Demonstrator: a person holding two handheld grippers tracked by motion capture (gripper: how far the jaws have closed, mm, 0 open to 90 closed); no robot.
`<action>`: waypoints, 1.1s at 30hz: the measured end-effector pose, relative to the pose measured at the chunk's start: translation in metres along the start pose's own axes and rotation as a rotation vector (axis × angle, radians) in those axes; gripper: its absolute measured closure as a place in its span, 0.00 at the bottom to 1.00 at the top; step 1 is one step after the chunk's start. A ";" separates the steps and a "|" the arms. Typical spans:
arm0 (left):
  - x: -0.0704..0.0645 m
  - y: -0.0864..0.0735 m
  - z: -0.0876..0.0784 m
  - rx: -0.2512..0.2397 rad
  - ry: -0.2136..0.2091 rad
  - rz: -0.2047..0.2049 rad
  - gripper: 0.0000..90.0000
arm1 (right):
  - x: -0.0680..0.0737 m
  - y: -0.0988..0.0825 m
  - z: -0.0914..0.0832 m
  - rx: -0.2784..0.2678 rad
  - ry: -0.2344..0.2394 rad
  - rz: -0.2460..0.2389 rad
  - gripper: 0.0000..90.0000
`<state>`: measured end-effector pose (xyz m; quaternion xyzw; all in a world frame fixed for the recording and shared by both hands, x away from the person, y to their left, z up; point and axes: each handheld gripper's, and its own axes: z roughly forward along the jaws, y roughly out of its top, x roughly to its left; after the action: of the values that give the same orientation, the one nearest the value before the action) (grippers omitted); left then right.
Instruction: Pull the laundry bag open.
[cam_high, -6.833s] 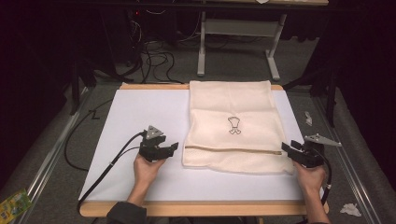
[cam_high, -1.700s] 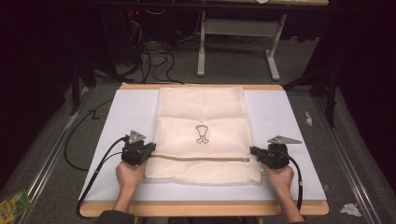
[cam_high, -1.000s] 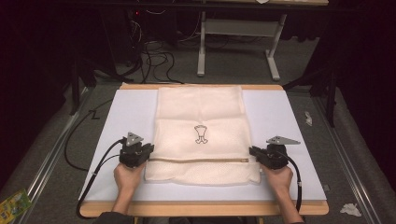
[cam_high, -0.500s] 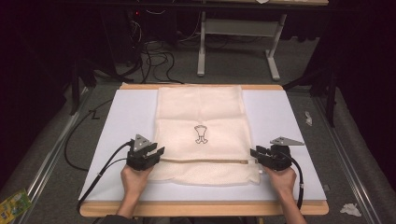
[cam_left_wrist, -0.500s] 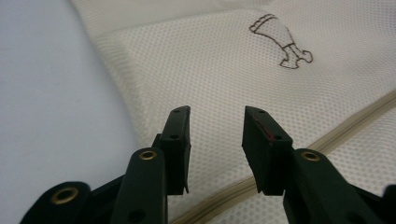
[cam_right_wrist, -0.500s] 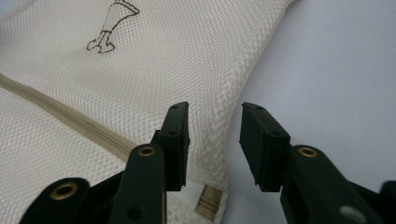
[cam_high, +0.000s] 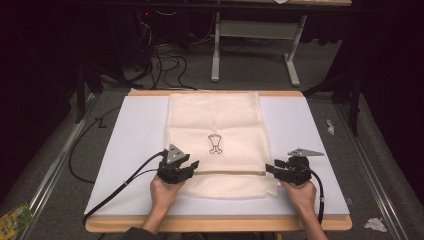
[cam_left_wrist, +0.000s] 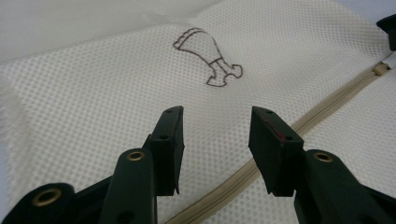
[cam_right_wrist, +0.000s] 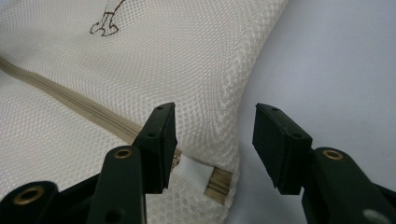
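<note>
A cream mesh bag (cam_high: 215, 115) with a small drawn emblem (cam_high: 215, 143) lies flat in the middle of the white sheet (cam_high: 135, 135). A beige zipper (cam_high: 230, 172) runs across its near part. My left gripper (cam_high: 189, 167) hovers over the bag's near left corner. Its jaws have just been opening, and my left gripper (cam_left_wrist: 217, 123) stands open above the mesh (cam_left_wrist: 93, 102) and zipper (cam_left_wrist: 327, 107), pinching nothing. My right gripper (cam_high: 271, 169) sits at the bag's right edge. It too has just been opening, and my right gripper (cam_right_wrist: 212, 119) stands open over the zipper end (cam_right_wrist: 217, 184).
The sheet covers a wooden table (cam_high: 215, 223) with bare white margins on both sides of the bag. Cables (cam_high: 165, 55) and a metal frame (cam_high: 250, 30) stand on the floor behind. A green packet (cam_high: 12, 220) and crumpled paper (cam_high: 374, 224) lie on the floor.
Both grippers have let go of the bag's side edges and opened. The left one has slid right onto the bag; the right one has stayed put. The bag lies still.
</note>
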<state>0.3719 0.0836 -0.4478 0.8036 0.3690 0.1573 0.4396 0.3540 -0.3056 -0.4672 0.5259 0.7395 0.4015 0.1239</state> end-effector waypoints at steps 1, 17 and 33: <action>-0.002 0.001 0.002 0.002 -0.004 0.003 0.62 | 0.000 0.000 0.001 0.006 0.006 0.003 0.55; -0.035 0.014 0.037 0.034 -0.072 0.047 0.62 | 0.007 0.009 0.020 0.075 0.011 0.020 0.55; -0.057 0.022 0.060 0.066 -0.118 0.077 0.62 | 0.009 0.010 0.020 0.099 -0.019 -0.021 0.81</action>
<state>0.3785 -0.0011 -0.4596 0.8391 0.3162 0.1144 0.4277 0.3688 -0.2867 -0.4710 0.5273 0.7629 0.3579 0.1091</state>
